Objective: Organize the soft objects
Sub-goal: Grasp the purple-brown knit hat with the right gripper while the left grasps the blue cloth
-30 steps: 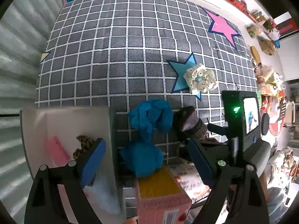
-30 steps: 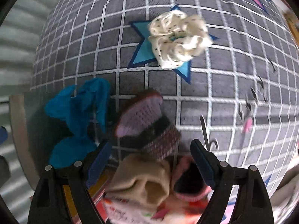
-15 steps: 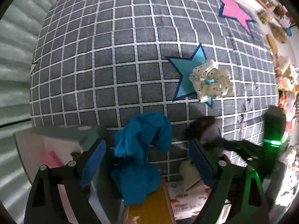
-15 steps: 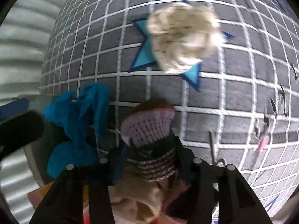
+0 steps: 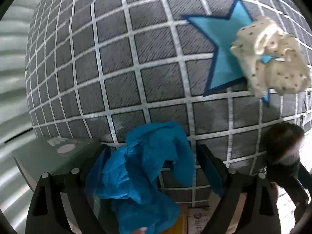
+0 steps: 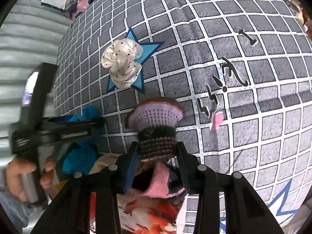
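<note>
My left jaws (image 5: 154,167) stand apart, straddling the crumpled blue cloth (image 5: 148,167), which lies on the grid-patterned bedspread (image 5: 120,72) beside the grey box (image 5: 56,156). It looks feather-light and limp, so I judge it best pinched at its bunched middle, where the folds give bulk; a loose corner would slide out. Further right, the dotted cream scrunchie (image 5: 271,58) sits on the blue star (image 5: 222,44), satiny and likely slippery. My right jaws (image 6: 157,156) are clamped on the knitted sock (image 6: 156,126) at its ribbed cuff, which squashes easily yet grips well.
</note>
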`<act>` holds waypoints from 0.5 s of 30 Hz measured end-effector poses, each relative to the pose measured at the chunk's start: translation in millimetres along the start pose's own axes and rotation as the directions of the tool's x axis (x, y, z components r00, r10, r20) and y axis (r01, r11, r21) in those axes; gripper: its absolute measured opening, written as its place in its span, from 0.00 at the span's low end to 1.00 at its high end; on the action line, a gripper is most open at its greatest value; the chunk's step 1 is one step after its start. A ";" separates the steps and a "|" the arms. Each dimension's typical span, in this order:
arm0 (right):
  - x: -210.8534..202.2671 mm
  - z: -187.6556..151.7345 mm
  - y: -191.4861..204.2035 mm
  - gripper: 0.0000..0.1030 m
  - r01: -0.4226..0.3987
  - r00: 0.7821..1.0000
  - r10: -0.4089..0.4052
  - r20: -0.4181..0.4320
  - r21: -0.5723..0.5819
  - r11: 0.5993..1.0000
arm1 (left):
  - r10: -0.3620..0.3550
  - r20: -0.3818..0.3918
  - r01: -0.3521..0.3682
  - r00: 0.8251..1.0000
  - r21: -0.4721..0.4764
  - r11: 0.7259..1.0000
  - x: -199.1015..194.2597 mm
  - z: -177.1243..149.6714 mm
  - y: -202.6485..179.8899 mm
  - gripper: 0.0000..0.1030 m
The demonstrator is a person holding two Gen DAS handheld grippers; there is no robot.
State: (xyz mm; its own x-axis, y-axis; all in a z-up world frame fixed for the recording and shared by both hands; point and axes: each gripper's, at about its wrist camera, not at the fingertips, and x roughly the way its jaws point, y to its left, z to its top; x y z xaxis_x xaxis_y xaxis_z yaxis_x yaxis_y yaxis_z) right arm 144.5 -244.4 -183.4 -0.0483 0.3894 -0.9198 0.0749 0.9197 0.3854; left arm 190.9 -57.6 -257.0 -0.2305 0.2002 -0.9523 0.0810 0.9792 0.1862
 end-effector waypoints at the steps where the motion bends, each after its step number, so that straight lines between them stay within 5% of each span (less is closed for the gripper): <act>1: -1.0 -1.5 -0.5 0.40 -0.007 1.000 0.007 0.002 0.002 1.000 | 0.004 -0.010 -0.004 1.000 0.006 1.000 3.6 -1.2 -1.0 0.89; 5: -5.1 -4.0 -1.6 0.42 0.000 1.000 0.000 0.007 -0.036 0.999 | 0.012 -0.020 -0.012 1.000 0.012 1.000 8.6 -5.1 -0.8 0.89; 9: 4.3 0.7 11.0 0.76 0.023 1.000 -0.024 -0.005 -0.091 0.996 | 0.005 -0.018 -0.005 1.000 0.013 1.000 11.9 -5.1 -16.1 0.89; 15: 35.5 12.8 20.6 0.76 0.116 0.992 -0.120 -0.024 -0.124 0.985 | -0.020 -0.014 0.020 1.000 0.007 1.000 7.9 -3.9 -7.6 0.84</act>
State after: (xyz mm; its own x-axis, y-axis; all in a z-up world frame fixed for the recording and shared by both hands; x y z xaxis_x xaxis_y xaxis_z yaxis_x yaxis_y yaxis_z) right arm 157.1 -212.2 -209.1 -0.0809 0.2774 -0.9573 -0.0555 0.9577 0.2823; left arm 184.6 -63.3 -265.0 -0.2459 0.1812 -0.9522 0.0828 0.9827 0.1656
